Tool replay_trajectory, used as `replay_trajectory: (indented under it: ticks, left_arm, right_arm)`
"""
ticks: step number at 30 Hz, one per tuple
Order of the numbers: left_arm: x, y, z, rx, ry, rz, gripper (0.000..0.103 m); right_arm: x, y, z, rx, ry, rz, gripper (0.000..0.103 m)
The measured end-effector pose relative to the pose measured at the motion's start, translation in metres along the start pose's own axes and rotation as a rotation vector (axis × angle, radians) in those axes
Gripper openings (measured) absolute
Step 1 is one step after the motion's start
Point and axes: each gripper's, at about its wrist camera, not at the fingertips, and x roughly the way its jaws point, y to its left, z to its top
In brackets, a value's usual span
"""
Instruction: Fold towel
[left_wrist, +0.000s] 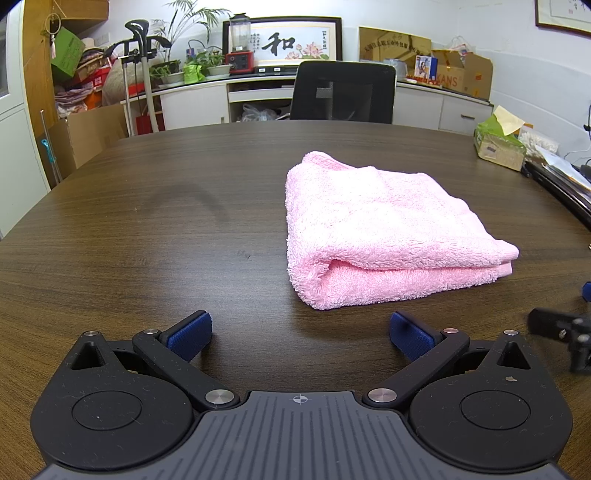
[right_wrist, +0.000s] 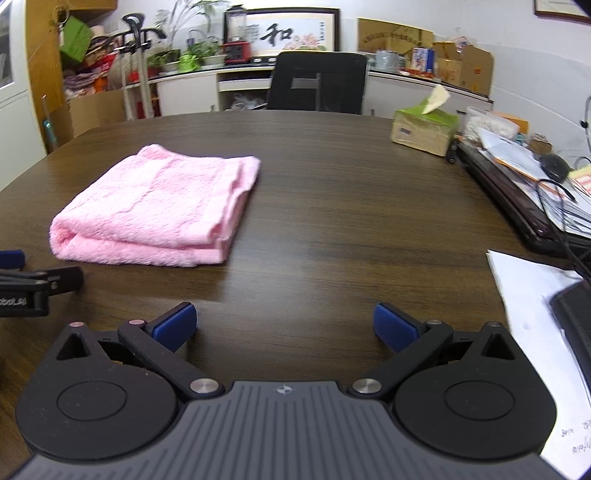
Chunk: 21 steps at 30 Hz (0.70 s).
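In the left wrist view the left gripper (left_wrist: 300, 334) fills the bottom of the frame, its blue-padded fingers (left_wrist: 190, 334) spread wide apart with nothing between them, only bare dark wood of the counter (left_wrist: 147, 221) showing in the gap. Just above and right of the gap, in the centre right of the frame, lies the pink towel (left_wrist: 388, 236), folded into a thick rectangular pad with a rounded fold edge facing the camera and layered edges at its right side. It rests flat on the counter, apart from both fingers. At the right edge of this frame part of the other tool shows, black with a blue tip.

In the right wrist view the right gripper (right_wrist: 284, 326) sits along the bottom, its fingers (right_wrist: 391, 326) likewise wide open and empty over the counter. The towel lies in the centre left of the frame, well up and left of the gap. At the far left edge the left gripper's black body and blue pad show, near the towel's lower left corner.

Further out, a green tissue box (right_wrist: 424, 129) stands in the upper right, papers (right_wrist: 532, 314) lie at the right edge, and a black office chair (right_wrist: 319, 83) stands behind the counter at top centre
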Motion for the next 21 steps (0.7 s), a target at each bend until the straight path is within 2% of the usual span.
replay_trajectory:
  ticks: [6,14,18,21]
  left_arm:
    - [0.003,0.011,0.003,0.004,-0.01,0.05,0.103]
    - [0.008,0.057,0.007,-0.051,-0.01,0.122,0.103]
    - [0.01,0.082,0.01,-0.085,-0.009,0.16,0.103]
    - [0.01,0.097,0.012,-0.102,-0.008,0.172,0.103]
  right_arm:
    - [-0.001,-0.016,0.001,0.049,-0.015,-0.048,0.103]
    - [-0.001,-0.029,0.0,0.052,-0.03,-0.123,0.103]
    - [0.005,-0.035,0.001,0.069,-0.002,-0.169,0.103]
    - [0.007,-0.038,0.002,0.088,0.008,-0.167,0.103]
